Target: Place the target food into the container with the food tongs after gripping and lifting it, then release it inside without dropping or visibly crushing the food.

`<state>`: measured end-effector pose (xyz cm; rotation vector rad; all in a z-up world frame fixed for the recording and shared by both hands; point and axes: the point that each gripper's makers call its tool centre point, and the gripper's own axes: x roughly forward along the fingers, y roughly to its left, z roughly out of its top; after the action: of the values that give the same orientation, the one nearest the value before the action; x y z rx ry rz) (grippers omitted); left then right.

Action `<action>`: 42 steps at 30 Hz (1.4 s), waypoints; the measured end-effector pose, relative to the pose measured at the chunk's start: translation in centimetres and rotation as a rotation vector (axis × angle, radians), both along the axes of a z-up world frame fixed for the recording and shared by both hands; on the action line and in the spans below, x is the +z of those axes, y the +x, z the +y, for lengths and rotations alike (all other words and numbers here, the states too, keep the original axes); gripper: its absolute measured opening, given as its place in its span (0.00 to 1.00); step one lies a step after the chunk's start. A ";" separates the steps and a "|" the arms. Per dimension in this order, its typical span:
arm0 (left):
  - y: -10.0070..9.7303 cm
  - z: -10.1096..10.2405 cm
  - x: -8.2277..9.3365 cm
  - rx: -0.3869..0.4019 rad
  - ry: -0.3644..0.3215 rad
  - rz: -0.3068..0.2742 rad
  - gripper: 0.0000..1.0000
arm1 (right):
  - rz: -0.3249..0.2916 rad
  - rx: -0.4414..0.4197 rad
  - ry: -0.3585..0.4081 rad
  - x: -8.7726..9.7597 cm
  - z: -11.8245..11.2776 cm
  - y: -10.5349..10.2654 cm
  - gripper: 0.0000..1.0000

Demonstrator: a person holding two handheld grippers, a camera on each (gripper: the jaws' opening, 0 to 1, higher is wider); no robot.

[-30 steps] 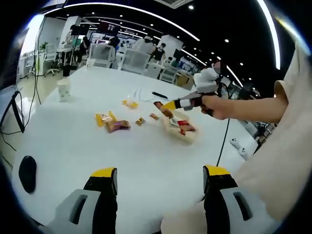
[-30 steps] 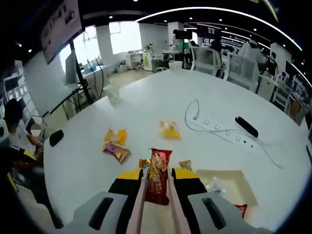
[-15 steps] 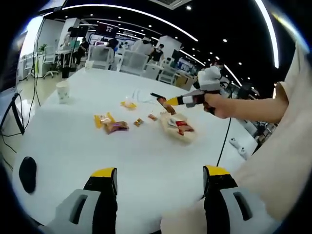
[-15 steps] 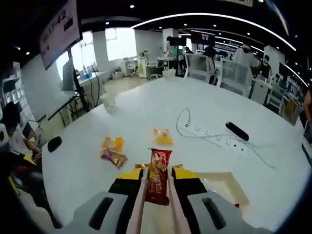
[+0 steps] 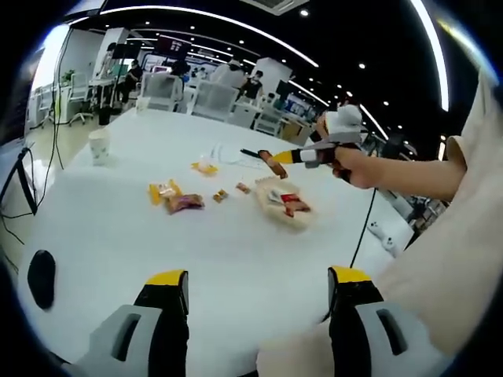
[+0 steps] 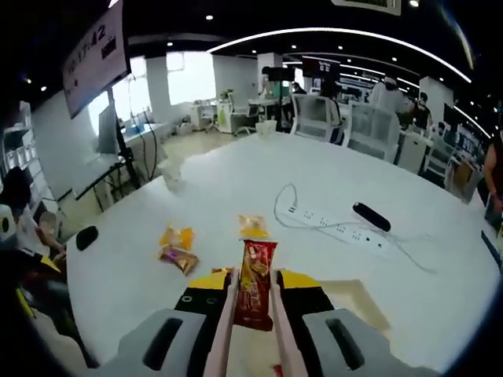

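Red and shiny, the snack bar (image 6: 254, 283) is sitting clamped between the pale tongs (image 6: 222, 334) that my right gripper (image 6: 251, 292) is squeezing shut; the bar is pointing forward, up off the white table (image 6: 330, 259). In the left gripper view I am seeing that same right gripper (image 5: 292, 157) held out in my hand (image 5: 363, 167), with the bar (image 5: 273, 164) hanging in the air just above the container (image 5: 284, 215). The container is lying on the table (image 5: 196, 251) with a red packet (image 5: 291, 199) already inside it. In the right gripper view its pale rim (image 6: 360, 302) is showing just right of my jaws.

My left gripper (image 5: 255, 292) is hovering low over the table, jaws wide apart and gripping nothing.

Loose snacks are lying left of the container: a yellow packet (image 5: 163, 190), a brown one (image 5: 185, 203) beside it, and another yellow one (image 5: 206, 166) farther back. A paper cup (image 5: 98, 145) is standing far left, a power strip (image 6: 343, 233) and a black remote (image 6: 371, 217) beyond.
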<state>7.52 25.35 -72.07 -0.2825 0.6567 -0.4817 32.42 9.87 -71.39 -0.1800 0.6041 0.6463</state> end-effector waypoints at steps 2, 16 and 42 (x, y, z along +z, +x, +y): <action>0.0 -0.1 0.0 -0.006 0.001 -0.001 0.72 | -0.012 -0.009 -0.004 0.1 -0.4 0.1 0.22; 0.1 0.2 0.0 -0.008 0.015 -0.011 0.76 | -0.033 -0.084 0.011 0.4 -2.9 -0.1 0.22; -0.3 -0.3 -0.1 -0.029 0.008 -0.004 0.74 | -0.012 -0.172 0.065 0.5 -5.2 -0.4 0.23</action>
<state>7.27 25.05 -72.17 -0.2649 0.6590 -0.5072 32.04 4.65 -70.85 -0.0707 0.5790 0.4972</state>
